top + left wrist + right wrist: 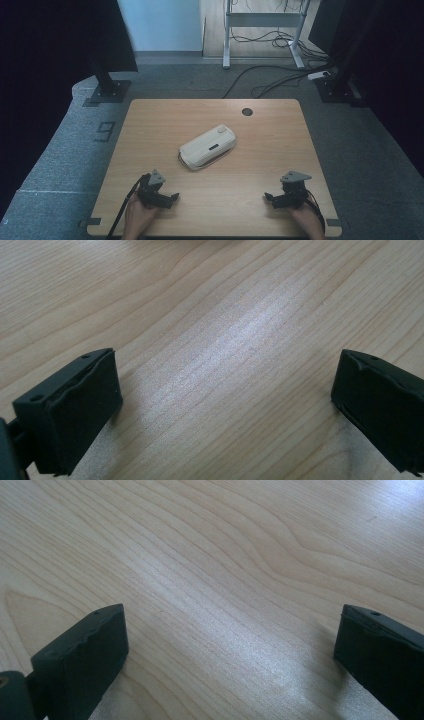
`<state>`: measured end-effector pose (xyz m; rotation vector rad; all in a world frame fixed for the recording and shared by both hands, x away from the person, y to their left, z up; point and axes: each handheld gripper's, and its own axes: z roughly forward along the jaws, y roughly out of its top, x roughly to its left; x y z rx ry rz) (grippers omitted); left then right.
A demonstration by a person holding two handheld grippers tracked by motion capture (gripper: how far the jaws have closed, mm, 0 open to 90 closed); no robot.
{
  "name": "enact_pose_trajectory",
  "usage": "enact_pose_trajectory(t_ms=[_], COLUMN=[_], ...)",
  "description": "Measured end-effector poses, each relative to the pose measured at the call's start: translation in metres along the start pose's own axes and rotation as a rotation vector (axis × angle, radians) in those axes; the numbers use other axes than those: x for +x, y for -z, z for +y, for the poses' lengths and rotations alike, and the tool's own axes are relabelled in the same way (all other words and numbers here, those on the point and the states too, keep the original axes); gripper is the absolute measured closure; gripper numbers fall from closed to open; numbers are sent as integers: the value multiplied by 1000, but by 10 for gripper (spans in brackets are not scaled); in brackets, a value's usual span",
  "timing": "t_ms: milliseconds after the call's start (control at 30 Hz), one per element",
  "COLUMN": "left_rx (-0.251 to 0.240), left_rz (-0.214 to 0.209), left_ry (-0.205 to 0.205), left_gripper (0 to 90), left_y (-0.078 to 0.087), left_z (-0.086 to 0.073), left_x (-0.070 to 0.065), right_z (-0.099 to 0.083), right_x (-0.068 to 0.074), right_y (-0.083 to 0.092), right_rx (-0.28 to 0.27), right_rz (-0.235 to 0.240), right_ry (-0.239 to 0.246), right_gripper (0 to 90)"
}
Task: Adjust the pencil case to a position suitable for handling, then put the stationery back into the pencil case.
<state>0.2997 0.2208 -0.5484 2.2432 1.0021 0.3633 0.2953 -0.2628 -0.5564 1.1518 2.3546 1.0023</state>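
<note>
The left gripper (161, 196) rests low near the front edge of the light wooden table (280, 150), towards its front left corner, its jaws spread wide with nothing between them; the left gripper view shows bare wood grain between the two black pads (75, 410). From here the cream-white, rounded oblong plastic case (208, 147) lies ahead and to the right, near the middle of the surface, well apart from the claw.

The case's long axis runs on a diagonal, its near end pointing towards the front left corner and its far end towards the back right corner, where a small dark round hole (247, 111) sits close to the back edge. Its top is smooth and pale, with a small dark slot midway along and a raised button-like part at the far end; a darker seam shows along the near end and the long side facing the front edge.

The right gripper (281, 199) sits near the front right corner, jaws likewise wide and empty over bare wood (210, 605). The case lies ahead and to its left. I judge the left gripper slightly nearer, since the case's near end points its way; either claw would need to travel forward and inward to meet it.
</note>
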Motion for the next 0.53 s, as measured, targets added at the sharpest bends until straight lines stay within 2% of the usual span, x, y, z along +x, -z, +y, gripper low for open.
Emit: enact_pose_trajectory(t_ms=[533], left_rx=[0], left_rz=[2], left_ry=[1], left_gripper=[0], left_y=[0], left_z=[0], left_x=[-1], right_z=[-1], right_x=[0], right_y=[0], right_rx=[1], right_rz=[-4], right_ry=[-5], right_gripper=[2])
